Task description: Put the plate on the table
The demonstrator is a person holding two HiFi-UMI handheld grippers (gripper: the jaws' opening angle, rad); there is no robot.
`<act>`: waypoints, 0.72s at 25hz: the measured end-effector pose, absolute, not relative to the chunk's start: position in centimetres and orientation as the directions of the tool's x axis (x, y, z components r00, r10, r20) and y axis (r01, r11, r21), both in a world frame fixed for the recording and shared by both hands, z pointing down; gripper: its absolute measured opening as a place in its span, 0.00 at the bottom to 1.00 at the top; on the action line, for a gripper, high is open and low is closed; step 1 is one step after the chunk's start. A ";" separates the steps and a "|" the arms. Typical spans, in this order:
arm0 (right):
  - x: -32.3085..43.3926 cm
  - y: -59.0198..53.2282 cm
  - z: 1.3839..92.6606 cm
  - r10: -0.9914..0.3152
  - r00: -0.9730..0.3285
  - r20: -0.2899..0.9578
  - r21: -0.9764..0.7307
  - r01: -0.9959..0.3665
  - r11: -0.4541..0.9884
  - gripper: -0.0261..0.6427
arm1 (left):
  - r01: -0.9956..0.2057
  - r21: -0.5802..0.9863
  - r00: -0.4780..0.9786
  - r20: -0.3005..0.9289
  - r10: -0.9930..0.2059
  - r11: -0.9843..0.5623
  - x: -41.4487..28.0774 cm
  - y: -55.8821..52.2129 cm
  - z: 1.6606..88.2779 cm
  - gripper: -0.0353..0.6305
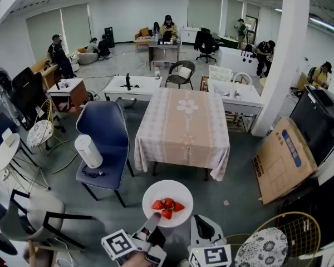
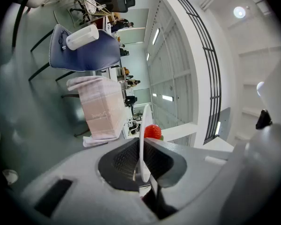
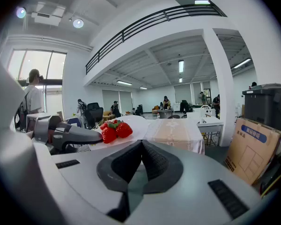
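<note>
A white plate (image 1: 168,203) with three strawberries (image 1: 167,206) hangs in the air in front of the table, which is draped in a beige cloth (image 1: 183,128). My left gripper (image 1: 151,222) is shut on the plate's near rim. In the left gripper view the plate (image 2: 144,135) stands edge-on between the pressed jaws, with a strawberry (image 2: 152,131) beside it. My right gripper (image 1: 204,223) hovers just right of the plate, shut and holding nothing. The right gripper view has its closed jaws (image 3: 141,145) in front, with the plate of strawberries (image 3: 115,129) to the left.
A blue chair (image 1: 107,143) carrying a white cylinder (image 1: 88,151) stands left of the table. A cardboard box (image 1: 281,160) leans at the right by a white pillar (image 1: 278,60). More chairs crowd the left, a round patterned seat (image 1: 267,247) sits low right, and people work at the far desks.
</note>
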State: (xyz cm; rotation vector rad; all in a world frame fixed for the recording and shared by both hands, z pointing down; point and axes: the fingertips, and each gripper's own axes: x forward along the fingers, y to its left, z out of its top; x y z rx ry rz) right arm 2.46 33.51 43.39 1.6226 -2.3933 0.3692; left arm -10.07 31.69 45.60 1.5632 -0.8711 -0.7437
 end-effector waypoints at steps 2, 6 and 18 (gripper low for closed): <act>2.2 33.5 43.2 -0.875 -0.361 0.322 -0.080 -0.932 0.354 0.04 | -0.135 0.987 0.525 0.000 -0.851 -0.084 -10.4 31.7 45.6 0.09; 1.6 33.3 43.3 -0.874 -0.361 0.324 -0.079 -0.931 0.355 0.04 | -0.126 0.988 0.527 -0.007 -0.850 -0.086 -10.8 31.4 45.6 0.09; -0.5 30.6 43.6 -0.879 -0.347 0.327 -0.057 -0.936 0.348 0.04 | -0.105 0.993 0.539 0.007 -0.842 -0.059 -13.5 28.9 46.6 0.09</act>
